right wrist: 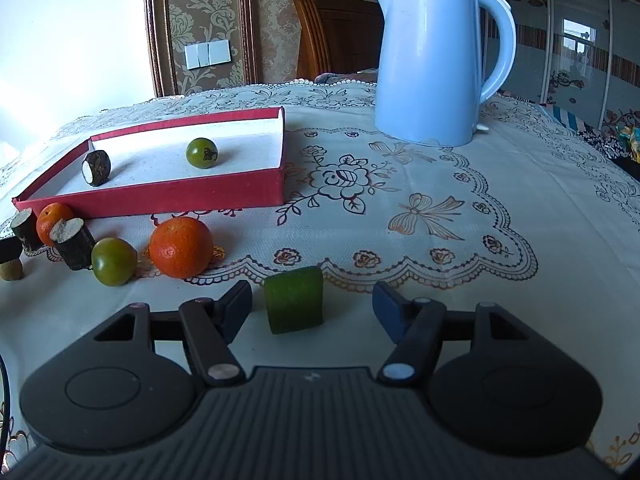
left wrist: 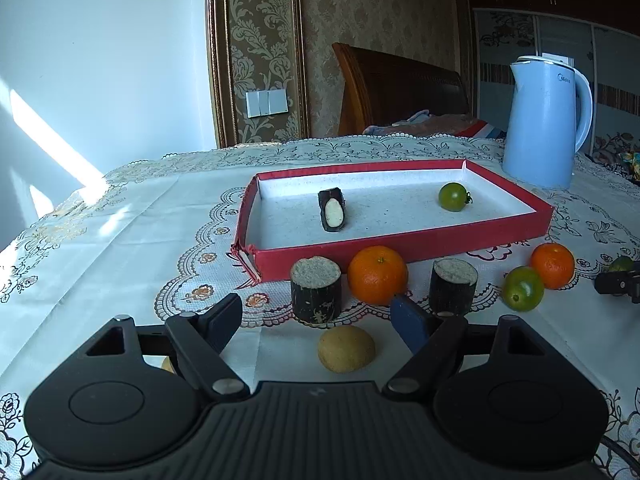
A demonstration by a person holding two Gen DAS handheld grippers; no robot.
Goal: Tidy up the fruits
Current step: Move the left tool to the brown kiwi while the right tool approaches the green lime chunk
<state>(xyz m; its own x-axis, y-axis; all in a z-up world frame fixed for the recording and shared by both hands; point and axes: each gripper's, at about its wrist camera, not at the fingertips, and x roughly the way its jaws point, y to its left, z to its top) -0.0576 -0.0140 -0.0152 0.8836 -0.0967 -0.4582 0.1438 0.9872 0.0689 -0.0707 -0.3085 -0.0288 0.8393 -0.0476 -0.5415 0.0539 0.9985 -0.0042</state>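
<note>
A red tray (left wrist: 400, 242) (right wrist: 168, 196) with a white floor holds a dark sugarcane piece (left wrist: 332, 210) (right wrist: 97, 168) and a green tomato (left wrist: 454, 197) (right wrist: 202, 153). In front of it on the tablecloth stand two sugarcane stubs (left wrist: 316, 290) (left wrist: 453, 286), two oranges (left wrist: 377, 275) (left wrist: 552, 266), a green tomato (left wrist: 522, 289) (right wrist: 113, 261) and a small yellow fruit (left wrist: 346, 349). My left gripper (left wrist: 320, 320) is open, with the yellow fruit between its fingers. My right gripper (right wrist: 312, 306) is open around a green block-shaped piece (right wrist: 294, 300), not touching it.
A light blue electric kettle (left wrist: 546, 120) (right wrist: 432, 60) stands on the table behind and right of the tray. The table edge runs along the left and far side. A bed with a wooden headboard (left wrist: 400, 92) lies beyond.
</note>
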